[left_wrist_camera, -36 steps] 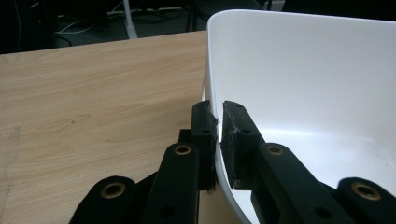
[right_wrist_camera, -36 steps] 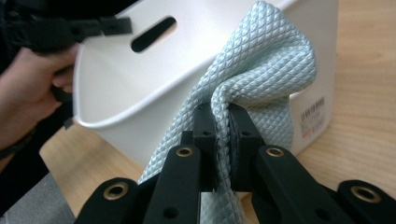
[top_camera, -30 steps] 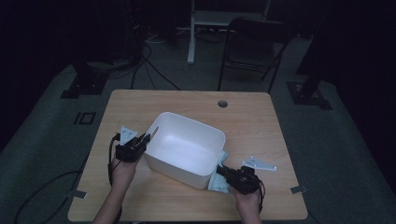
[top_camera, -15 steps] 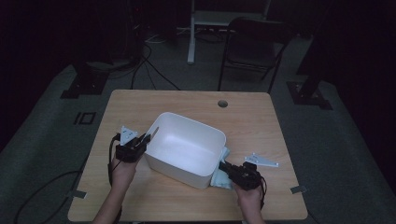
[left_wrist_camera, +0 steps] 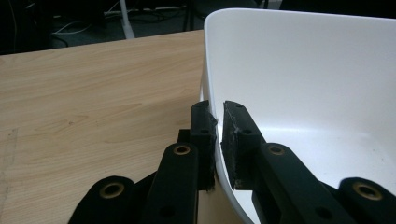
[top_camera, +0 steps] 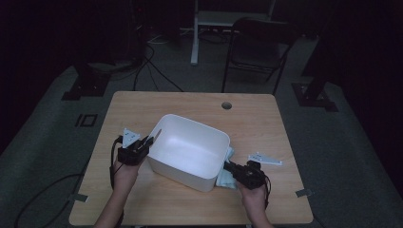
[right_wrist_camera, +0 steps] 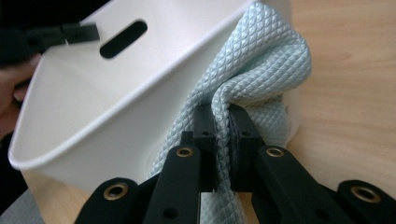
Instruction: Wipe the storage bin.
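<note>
A white plastic tub [top_camera: 190, 147] sits tilted on the wooden table [top_camera: 199, 102]. My left gripper [top_camera: 145, 142] is shut on the tub's left rim [left_wrist_camera: 211, 109], one jaw outside the wall and one inside. A pale blue quilted cloth [top_camera: 227, 176] lies against the tub's right side. My right gripper [top_camera: 231, 167] is shut on a fold of that cloth [right_wrist_camera: 261, 70], pinched between its pads beside the tub wall [right_wrist_camera: 116, 93]. The tub [left_wrist_camera: 317, 84] looks empty inside.
A round cable hole [top_camera: 226, 105] is in the table near its far edge. A folding chair [top_camera: 259, 47] and a white desk leg [top_camera: 195, 35] stand beyond the table. Cables run over the floor at the left.
The right gripper has shifted slightly with the cloth near the tub's right side. The left gripper and the tub have stayed in place.
</note>
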Available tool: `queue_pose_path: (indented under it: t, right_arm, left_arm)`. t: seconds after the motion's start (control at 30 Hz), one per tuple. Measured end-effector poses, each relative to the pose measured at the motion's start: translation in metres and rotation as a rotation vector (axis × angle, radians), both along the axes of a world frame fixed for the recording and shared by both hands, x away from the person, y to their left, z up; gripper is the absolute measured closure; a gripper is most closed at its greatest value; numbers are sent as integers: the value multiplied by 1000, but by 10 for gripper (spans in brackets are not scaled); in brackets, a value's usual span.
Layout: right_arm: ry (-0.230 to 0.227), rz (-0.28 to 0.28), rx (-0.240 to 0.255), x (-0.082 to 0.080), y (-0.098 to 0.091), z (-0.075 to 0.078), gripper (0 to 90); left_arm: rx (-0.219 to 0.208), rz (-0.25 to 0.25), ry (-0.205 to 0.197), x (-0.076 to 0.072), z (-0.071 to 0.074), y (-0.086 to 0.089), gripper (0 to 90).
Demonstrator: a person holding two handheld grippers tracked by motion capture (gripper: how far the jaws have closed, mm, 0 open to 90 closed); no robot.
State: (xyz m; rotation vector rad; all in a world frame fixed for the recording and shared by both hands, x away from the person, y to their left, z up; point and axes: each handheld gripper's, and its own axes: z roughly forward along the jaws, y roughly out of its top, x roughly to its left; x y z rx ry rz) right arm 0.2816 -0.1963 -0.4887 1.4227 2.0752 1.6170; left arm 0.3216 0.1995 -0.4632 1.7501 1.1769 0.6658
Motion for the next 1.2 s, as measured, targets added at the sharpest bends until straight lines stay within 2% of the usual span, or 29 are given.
queue_pose_path:
  t: [0.1, 0.17, 0.23, 0.37, 0.53, 0.67, 0.7, 0.8, 0.9, 1.03, 1.13, 1.2]
  right_arm:
    - [-16, -9, 0, 5, -2, 6, 835]
    - [-18, -12, -1, 7, 0, 3, 835]
    - [-8, -16, -18, 8, 1, -1, 835]
    - [25, -5, -15, 12, -2, -5, 835]
    - [-7, -32, 5, 19, -10, 8, 834]
    - [-5, -30, 1, 24, -9, 7, 834]
    - [8, -33, -23, 26, -7, 2, 834]
    - [39, -23, -10, 29, -11, -3, 834]
    - [24, -26, -24, 33, -13, 4, 833]
    - [-18, -38, -12, 38, -17, 20, 834]
    - [-14, -27, -30, 44, -16, 21, 836]
    - [15, -17, -62, 49, -15, 16, 841]
  left_arm:
    - [8, -7, 2, 0, 0, 0, 826]
    - [7, -5, 2, 0, 0, 0, 825]
    - [8, -2, 2, 0, 0, -1, 825]
    - [7, -2, 0, 0, 0, 0, 824]
    - [5, -17, 3, 0, 0, -1, 824]
    - [8, -14, 3, 1, 0, -2, 822]
    - [6, -12, 3, 1, 0, -2, 822]
    - [5, -9, 4, 1, 0, -2, 822]
    - [8, -12, 6, 1, 1, -2, 818]
    - [12, -16, 5, 1, 1, -2, 820]
    - [16, -22, 6, 1, 1, -2, 819]
    - [20, -28, 6, 2, 1, -2, 819]
